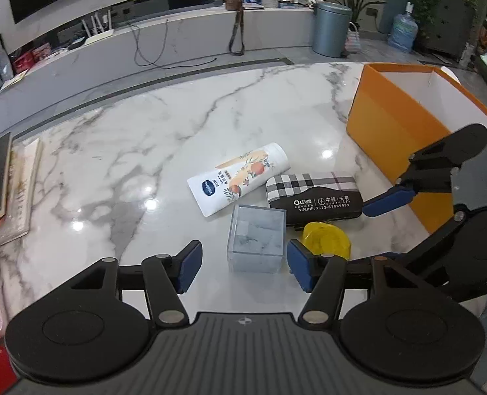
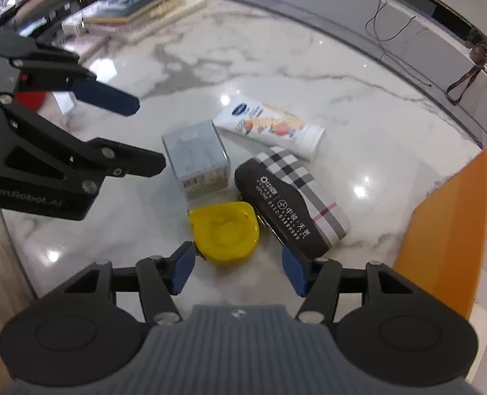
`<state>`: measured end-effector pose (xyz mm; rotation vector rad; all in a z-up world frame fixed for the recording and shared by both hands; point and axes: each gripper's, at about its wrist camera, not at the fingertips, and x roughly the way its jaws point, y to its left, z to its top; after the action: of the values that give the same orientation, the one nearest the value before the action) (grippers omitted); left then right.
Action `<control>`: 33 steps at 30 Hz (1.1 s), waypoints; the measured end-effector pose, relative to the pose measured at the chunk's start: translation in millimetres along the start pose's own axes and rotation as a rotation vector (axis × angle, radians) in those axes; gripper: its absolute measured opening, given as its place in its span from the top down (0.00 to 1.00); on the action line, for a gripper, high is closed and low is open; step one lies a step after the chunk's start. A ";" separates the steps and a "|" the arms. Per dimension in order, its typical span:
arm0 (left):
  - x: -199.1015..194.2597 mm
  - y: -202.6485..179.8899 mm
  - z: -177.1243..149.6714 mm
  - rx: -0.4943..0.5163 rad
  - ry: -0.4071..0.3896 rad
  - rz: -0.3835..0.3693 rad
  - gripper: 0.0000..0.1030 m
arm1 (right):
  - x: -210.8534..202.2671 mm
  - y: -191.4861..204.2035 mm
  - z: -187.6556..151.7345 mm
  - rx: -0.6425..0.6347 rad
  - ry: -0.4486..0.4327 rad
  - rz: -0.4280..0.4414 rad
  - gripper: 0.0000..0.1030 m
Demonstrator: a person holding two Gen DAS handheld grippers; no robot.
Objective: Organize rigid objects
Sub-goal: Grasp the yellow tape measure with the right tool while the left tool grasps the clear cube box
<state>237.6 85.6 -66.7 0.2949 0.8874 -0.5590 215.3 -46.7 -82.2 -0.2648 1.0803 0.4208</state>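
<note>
Hovering, L gripper (image 1: 241, 265) spread wide w/ clear square plastic box (image 1: 255, 241) just ahead between pads. Centring R gripper (image 2: 238, 265), also wide open, on yellow round plastic lid (image 2: 225, 233) directly in front. Closing squarely, avoiding plaid-and-black oblong case (image 2: 291, 197) to its right.

Right gripper (image 2: 238, 268) fingers spread above yellow container (image 2: 225, 232); plaid case (image 2: 291, 197) touching container's right side.
</note>
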 end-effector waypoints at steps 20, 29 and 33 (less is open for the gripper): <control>47.2 -1.4 10.6 0.042 0.047 -0.077 0.44 | 34.4 6.5 14.3 -0.062 0.055 0.089 0.42; 29.4 -0.7 -6.4 0.064 0.121 -0.091 0.48 | 34.6 17.0 7.6 -0.082 0.056 0.104 0.49; 15.8 -4.2 -21.0 0.097 0.166 -0.106 0.48 | 27.5 26.9 -6.2 -0.118 0.063 0.114 0.49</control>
<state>229.6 86.6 -92.1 0.3878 1.0426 -0.6842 209.2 -19.7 -109.7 -0.3231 1.1375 0.5825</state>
